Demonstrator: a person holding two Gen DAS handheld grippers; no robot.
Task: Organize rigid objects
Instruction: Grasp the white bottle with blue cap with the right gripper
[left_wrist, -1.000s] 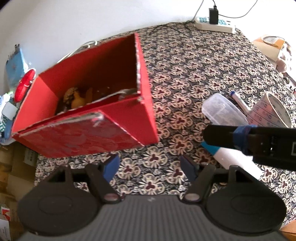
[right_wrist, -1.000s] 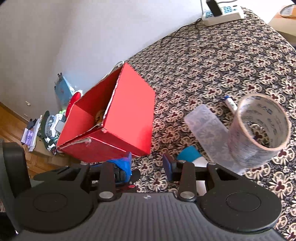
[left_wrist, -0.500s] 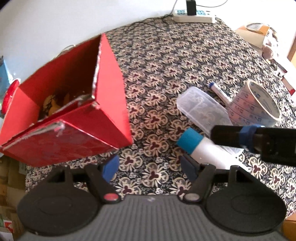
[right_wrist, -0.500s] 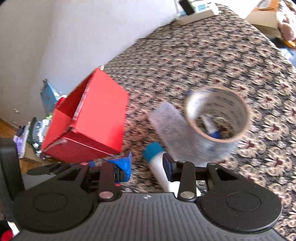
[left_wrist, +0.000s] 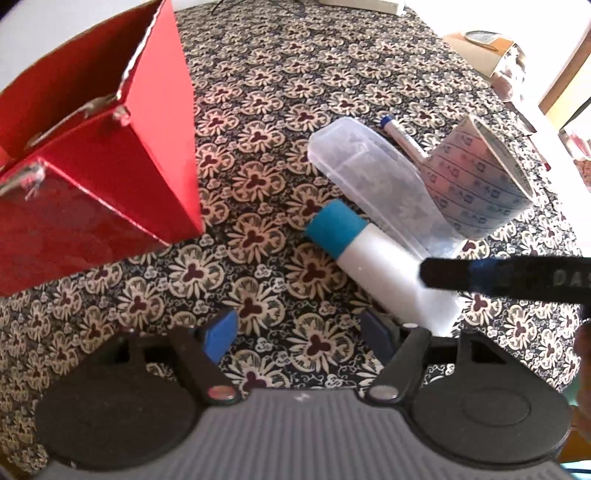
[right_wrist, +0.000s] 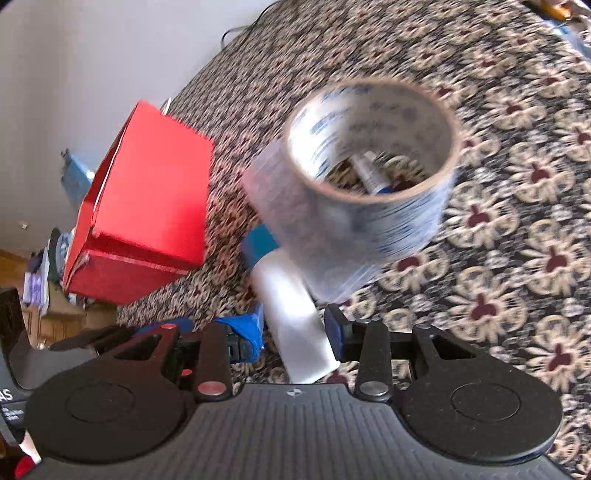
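A white bottle with a blue cap (left_wrist: 373, 258) lies on the patterned tablecloth (left_wrist: 280, 92), right of an open red box (left_wrist: 110, 177). Behind it lie a clear plastic lid (left_wrist: 373, 184), a roll of clear tape (left_wrist: 476, 177) and a blue-capped marker (left_wrist: 402, 140). My left gripper (left_wrist: 299, 332) is open and empty over the cloth in front of the bottle. My right gripper (right_wrist: 295, 328) is open, with the white bottle (right_wrist: 291, 317) between its fingers. The tape roll (right_wrist: 373, 184) stands just beyond it, the red box (right_wrist: 147, 210) to the left.
A power strip (left_wrist: 365, 3) lies at the table's far edge. A cardboard box (left_wrist: 480, 48) stands off the table at the far right. Clutter (right_wrist: 48, 251) sits on the floor beyond the red box. The right gripper's finger (left_wrist: 517, 277) crosses the left wrist view.
Both grippers have moved right, away from the red box and toward the bottle. The right gripper has dropped closer, and the bottle now lies between its fingers.
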